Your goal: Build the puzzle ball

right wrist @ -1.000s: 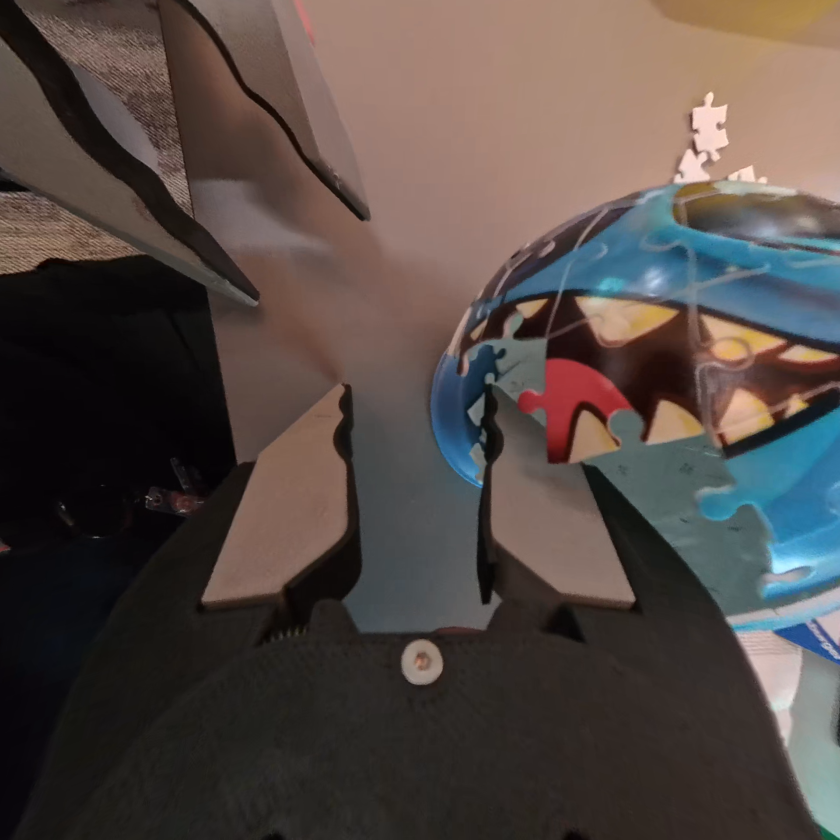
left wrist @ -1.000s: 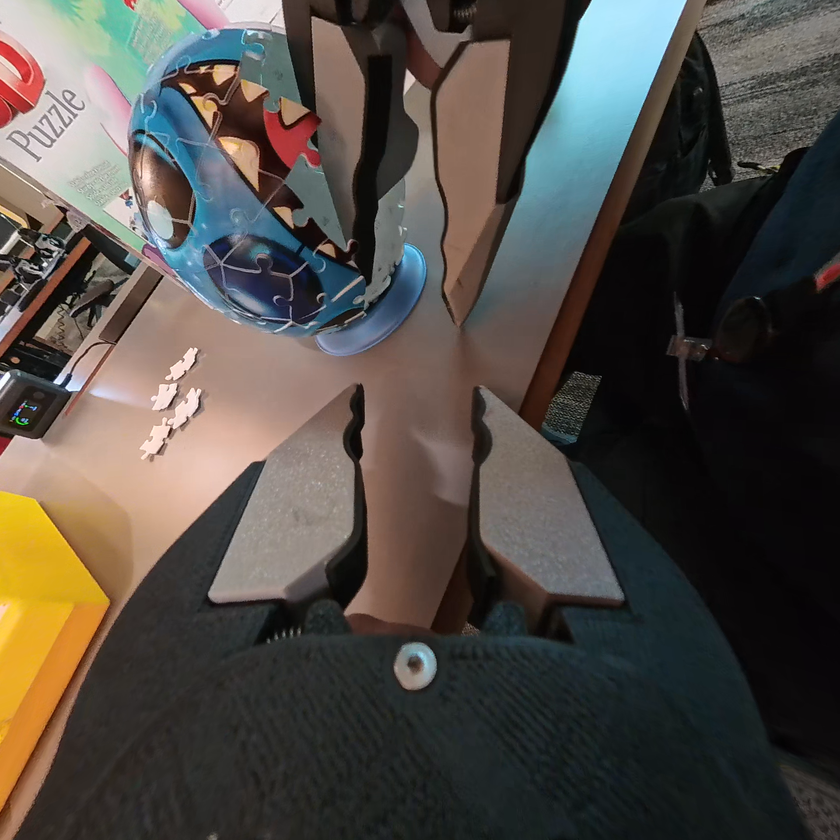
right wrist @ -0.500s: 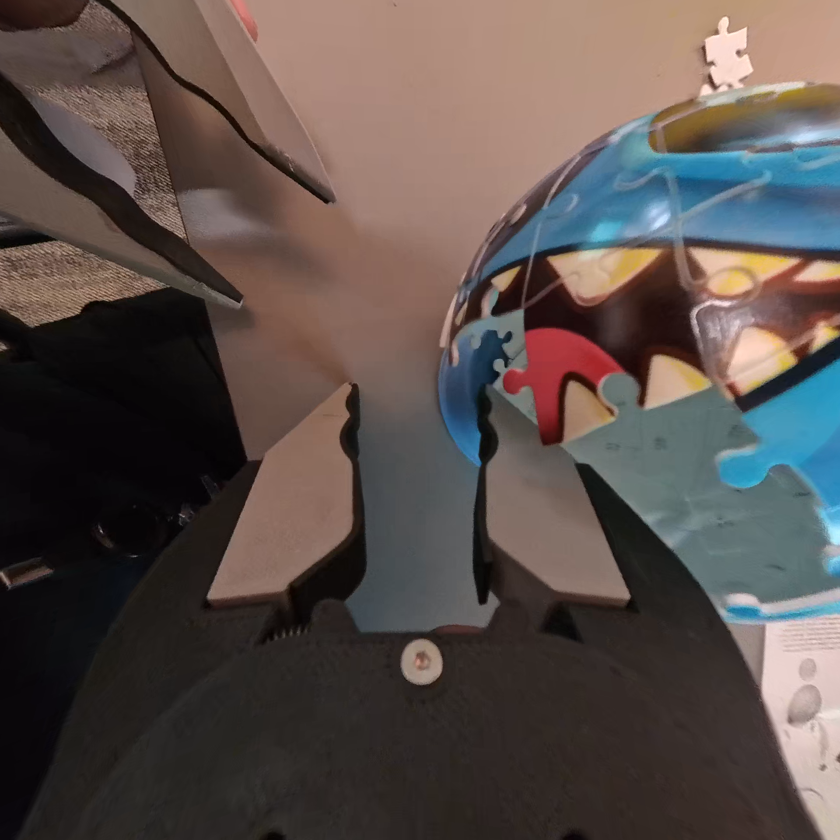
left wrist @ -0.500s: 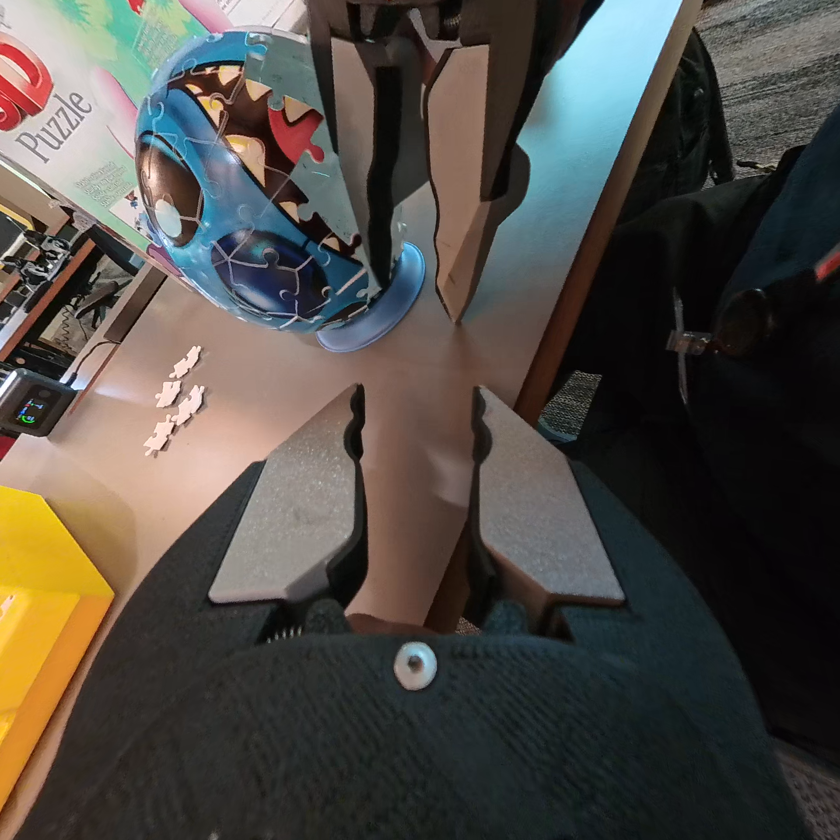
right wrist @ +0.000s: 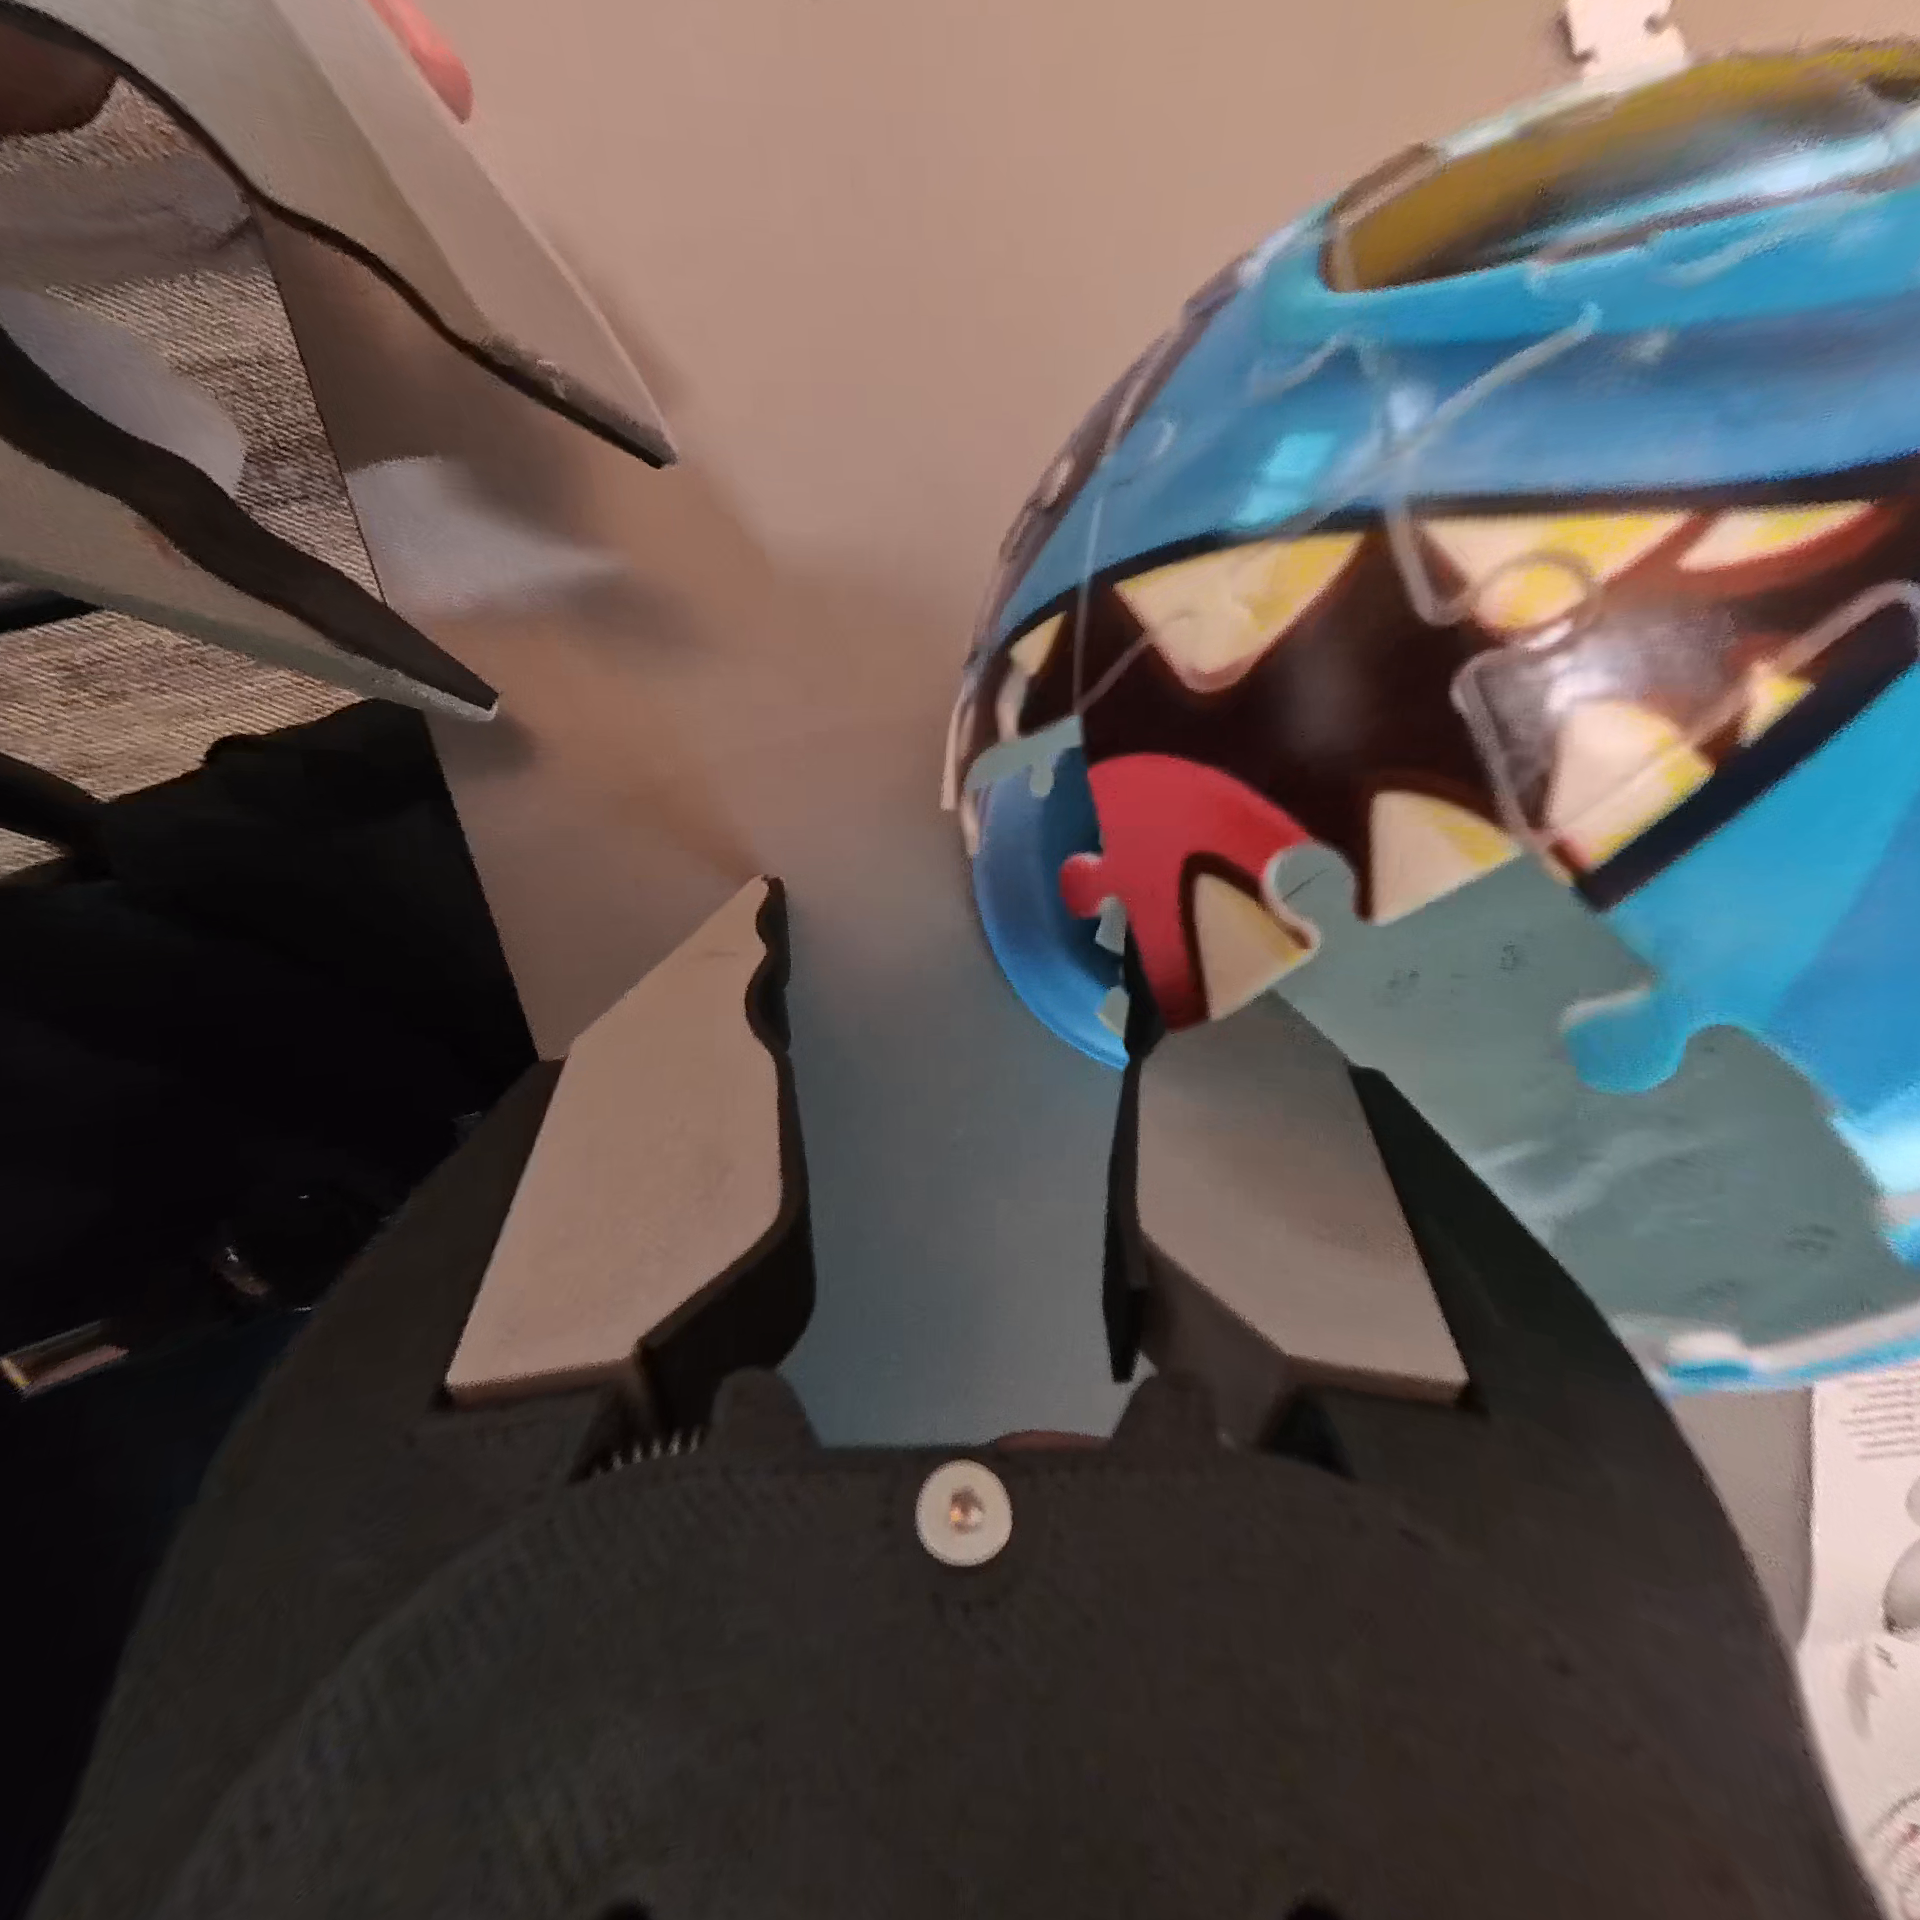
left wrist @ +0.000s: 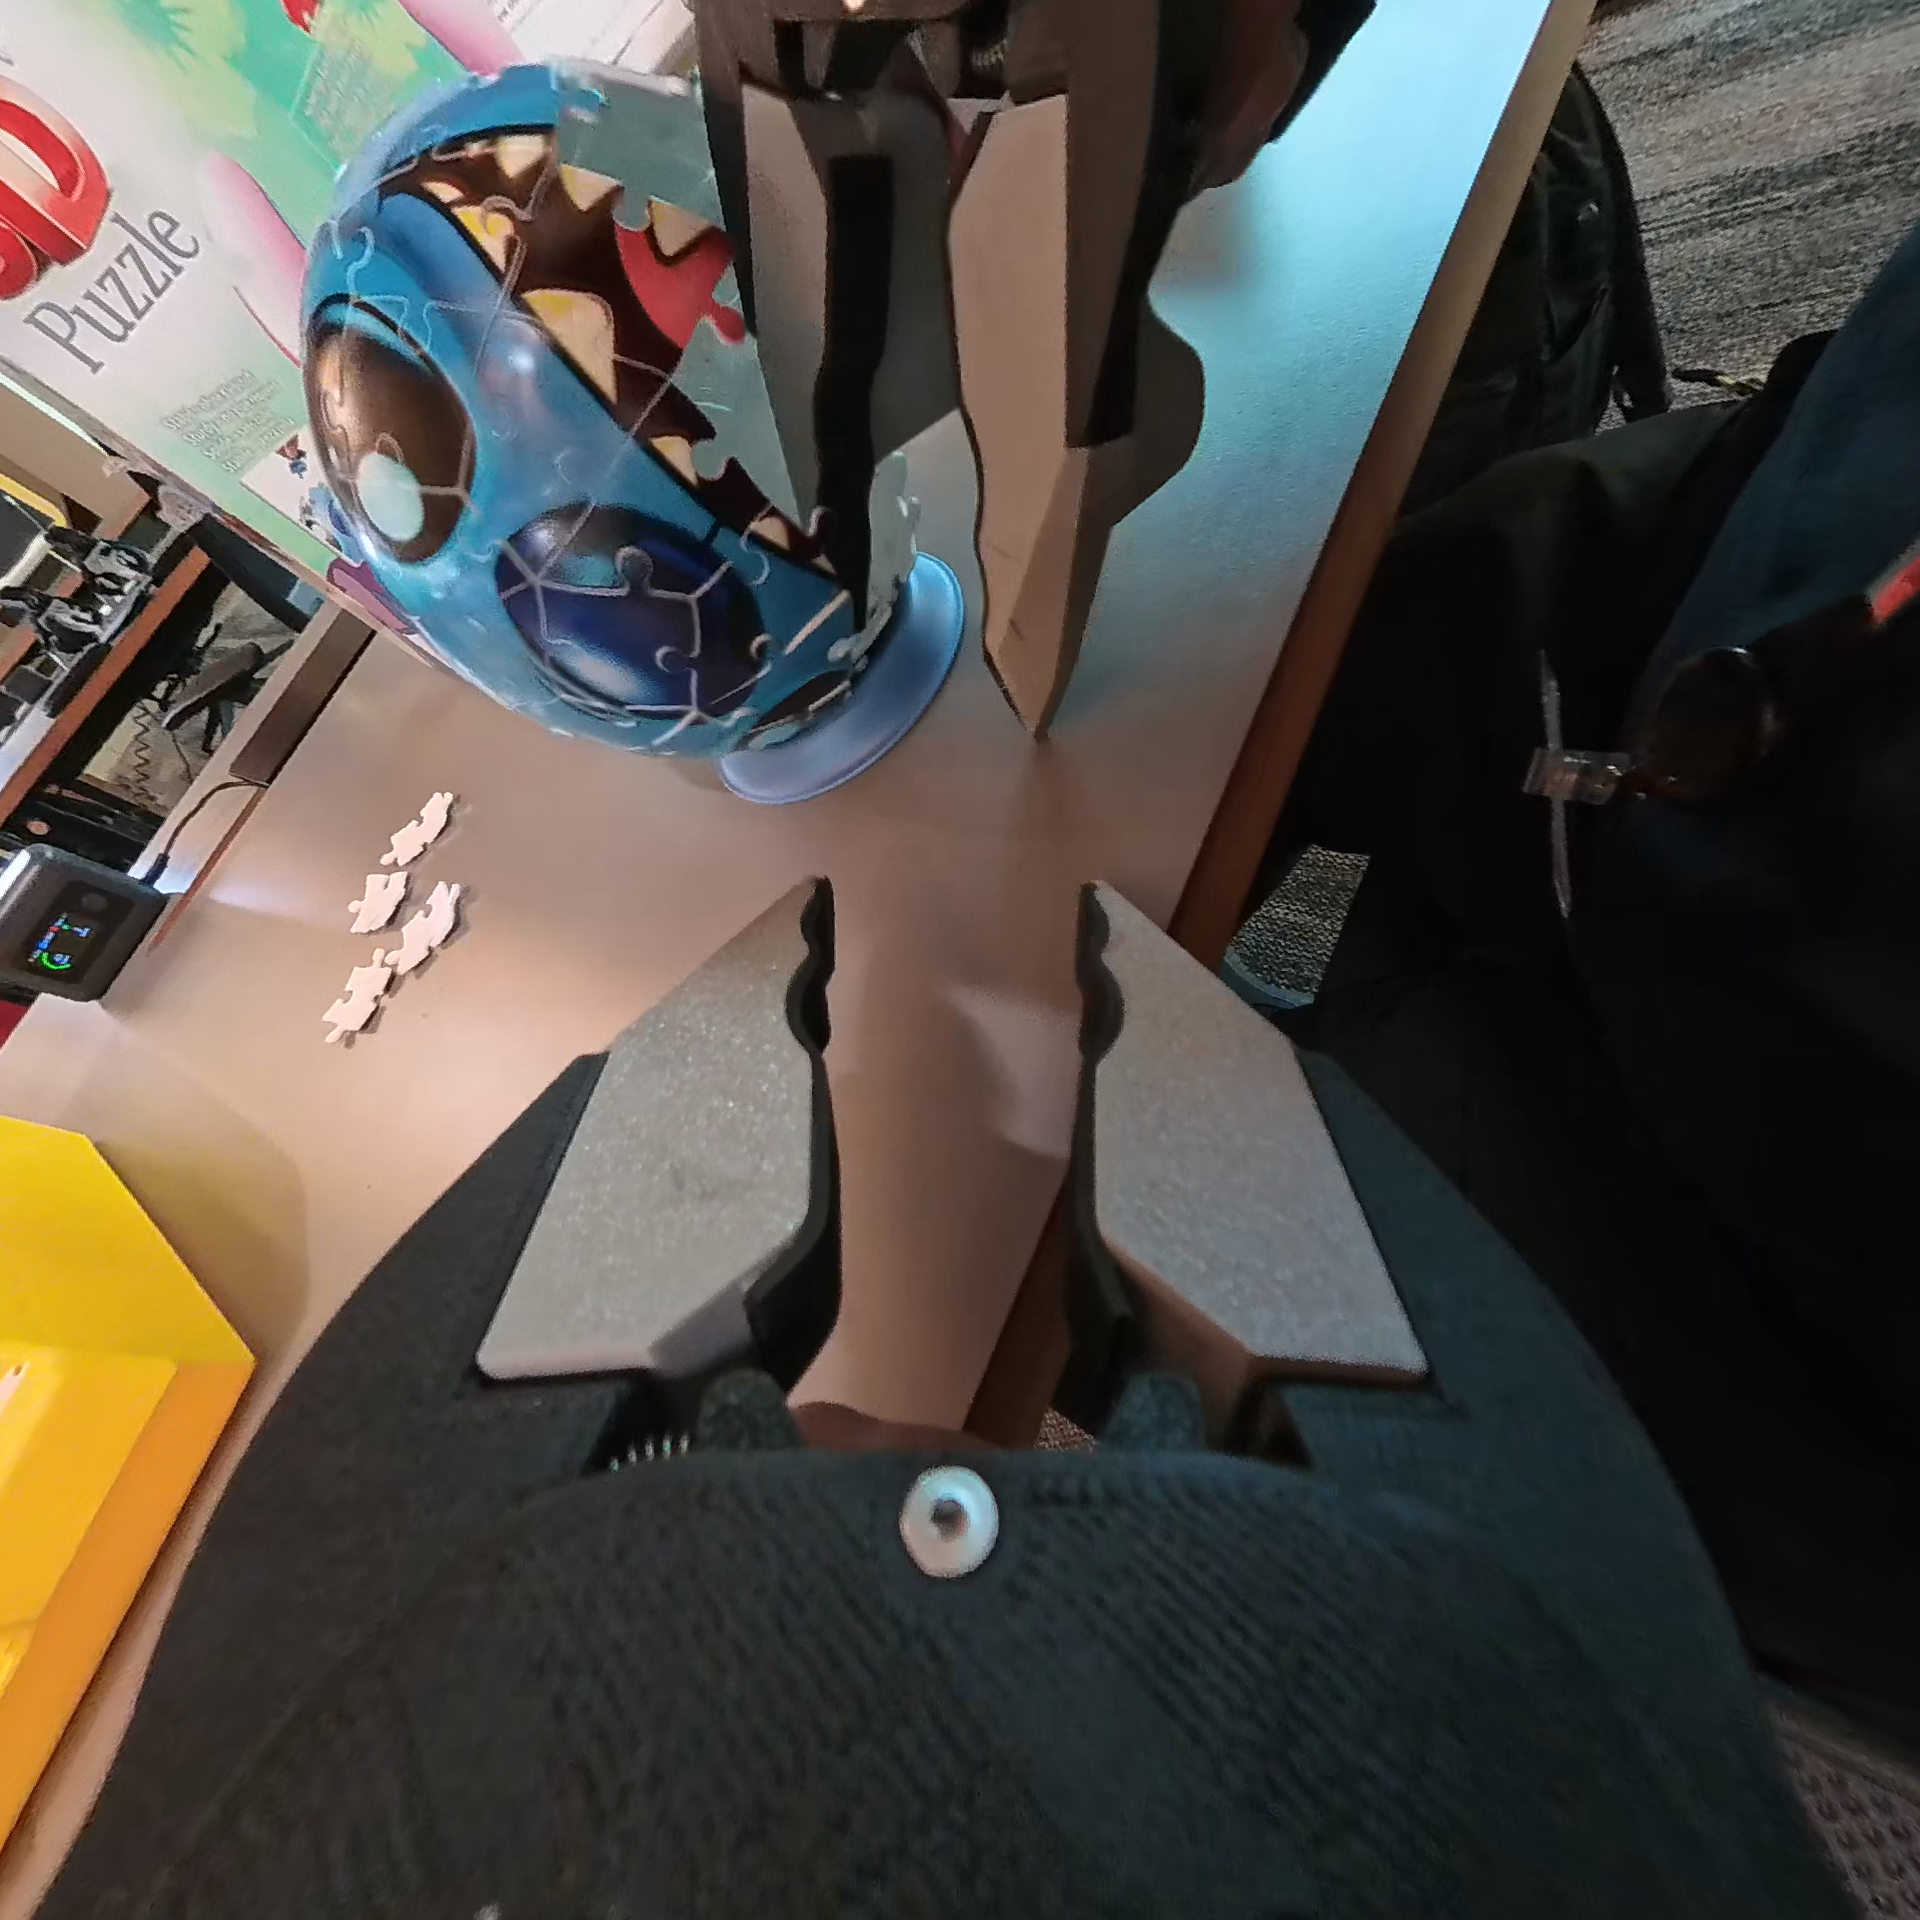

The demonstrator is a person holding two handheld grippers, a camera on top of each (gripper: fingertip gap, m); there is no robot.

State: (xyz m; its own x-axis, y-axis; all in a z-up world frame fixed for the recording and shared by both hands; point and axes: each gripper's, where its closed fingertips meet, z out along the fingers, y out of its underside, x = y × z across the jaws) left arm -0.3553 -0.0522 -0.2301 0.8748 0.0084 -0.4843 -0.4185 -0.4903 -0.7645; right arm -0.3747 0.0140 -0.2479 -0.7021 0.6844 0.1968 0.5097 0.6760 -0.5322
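Note:
The puzzle ball (left wrist: 540, 436) is a blue sphere with a toothy mouth and a big eye. It sits tilted on a blue ring stand (left wrist: 883, 696) near the table's front edge. In the right wrist view the ball (right wrist: 1507, 727) fills the right side. My right gripper (right wrist: 945, 914) is open and empty, and one finger lies against the ball's side; it also shows in the left wrist view (left wrist: 951, 665). My left gripper (left wrist: 951, 935) is open and empty, a short way from the ball, and shows in the right wrist view (right wrist: 577, 582).
Several loose white puzzle pieces (left wrist: 400, 914) lie on the table left of the ball. The puzzle box (left wrist: 156, 208) stands behind it. A yellow bin (left wrist: 83, 1351) and a small device (left wrist: 62, 925) are at the left. The table edge (left wrist: 1299, 623) runs at the right. A printed sheet (right wrist: 1870, 1507) lies by the ball.
In the right wrist view the ball has grown larger and shifted up as my right gripper edged in alongside it. Both grippers stayed open. The left gripper barely moved.

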